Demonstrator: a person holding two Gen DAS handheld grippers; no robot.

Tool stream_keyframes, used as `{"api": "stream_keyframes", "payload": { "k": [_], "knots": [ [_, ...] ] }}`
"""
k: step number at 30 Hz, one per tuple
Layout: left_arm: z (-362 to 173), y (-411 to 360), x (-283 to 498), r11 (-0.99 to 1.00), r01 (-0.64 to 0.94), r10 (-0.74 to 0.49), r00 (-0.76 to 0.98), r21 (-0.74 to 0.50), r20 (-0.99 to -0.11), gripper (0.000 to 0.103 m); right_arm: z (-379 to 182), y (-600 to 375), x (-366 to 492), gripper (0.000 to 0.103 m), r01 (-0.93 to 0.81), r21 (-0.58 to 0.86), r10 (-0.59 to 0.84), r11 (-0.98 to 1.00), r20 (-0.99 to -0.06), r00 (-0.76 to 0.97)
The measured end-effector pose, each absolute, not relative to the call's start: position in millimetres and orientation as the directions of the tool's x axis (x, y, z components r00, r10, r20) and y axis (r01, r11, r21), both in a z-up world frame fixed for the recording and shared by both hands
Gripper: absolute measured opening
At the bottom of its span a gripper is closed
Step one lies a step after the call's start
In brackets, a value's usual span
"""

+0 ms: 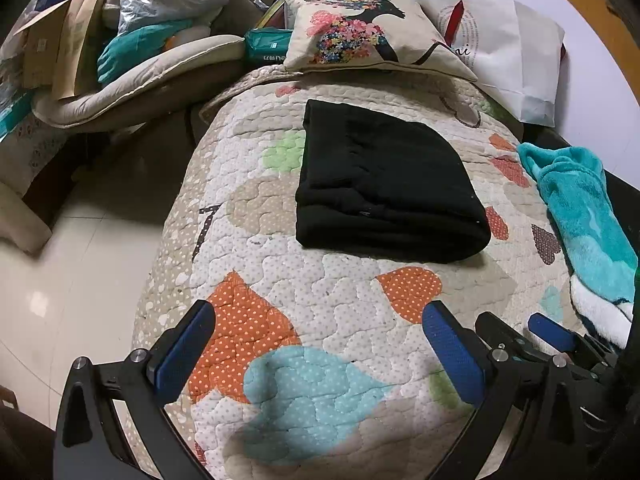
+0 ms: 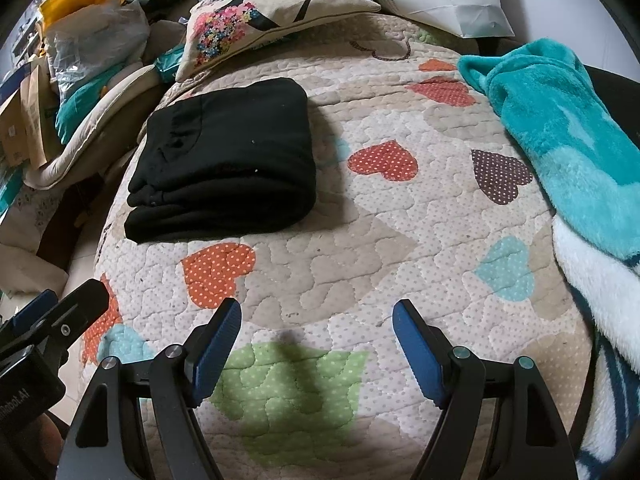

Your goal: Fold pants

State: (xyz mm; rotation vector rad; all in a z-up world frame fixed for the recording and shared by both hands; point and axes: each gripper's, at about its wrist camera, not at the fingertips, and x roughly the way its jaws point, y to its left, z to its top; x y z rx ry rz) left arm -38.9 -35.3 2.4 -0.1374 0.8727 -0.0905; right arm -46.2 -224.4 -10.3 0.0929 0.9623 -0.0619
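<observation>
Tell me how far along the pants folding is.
Looks done: the black fabric pants lie as a compact folded stack on the heart-patterned quilt. Nothing in hand: left gripper and right gripper hover open, empty. Apparently nothing left.

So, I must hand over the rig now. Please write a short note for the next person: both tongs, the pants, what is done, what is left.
Left tongs: open, empty, above the quilt.
Right tongs: open, empty, above the quilt too.
Black pants: folded into a compact stack on the quilt, in front of the flower cushion, apart from both tongs.
Done: the folding looks complete.
Left: perhaps only to check the edges; the teal blanket is not touching the pants.
</observation>
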Motion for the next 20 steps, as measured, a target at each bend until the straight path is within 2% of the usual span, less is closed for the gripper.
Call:
{"api": "stream_keyframes", "payload": {
  "k": [20],
  "knots": [
    [-12, -39, -35, 0.989, 0.036, -0.136, 0.587, -0.142, -0.798, 0.103, -17, -227, -47, 0.083, 0.106, 0.021, -0.04, 0.994, -0.839, 0.543]
  ]
}}
